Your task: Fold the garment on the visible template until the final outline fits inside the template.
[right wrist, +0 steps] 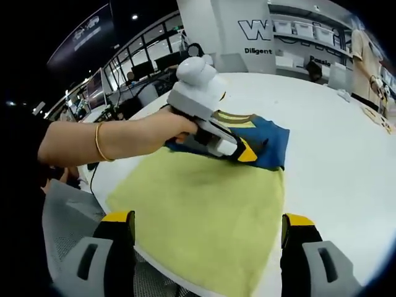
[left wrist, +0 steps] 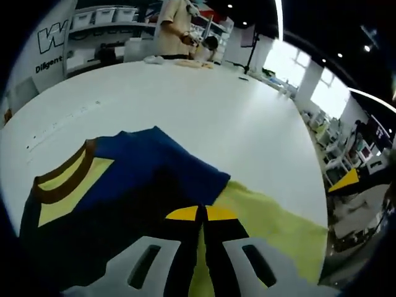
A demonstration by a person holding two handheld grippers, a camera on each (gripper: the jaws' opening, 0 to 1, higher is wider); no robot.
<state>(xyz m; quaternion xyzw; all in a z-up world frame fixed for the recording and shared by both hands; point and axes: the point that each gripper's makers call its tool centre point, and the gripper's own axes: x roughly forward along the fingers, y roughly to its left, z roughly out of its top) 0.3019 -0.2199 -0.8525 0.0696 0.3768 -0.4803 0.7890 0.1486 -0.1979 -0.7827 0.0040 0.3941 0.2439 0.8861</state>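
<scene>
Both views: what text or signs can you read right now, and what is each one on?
"W", large outlined letter, cut off: on the white wall panel behind the table.
"Diligent": smaller print on that panel under the letter; in the left gripper view it is cut to "Diligen".
More print on the panel further right: too blurred to read.
Garment: no readable text.

A broad white table [right wrist: 346,154] carries a yellow-green cloth template [right wrist: 204,216] at its near edge, a navy garment [left wrist: 142,179] with yellow and brown trim lying partly over the template's far side, and a few small items [left wrist: 185,62] at the far end.
</scene>
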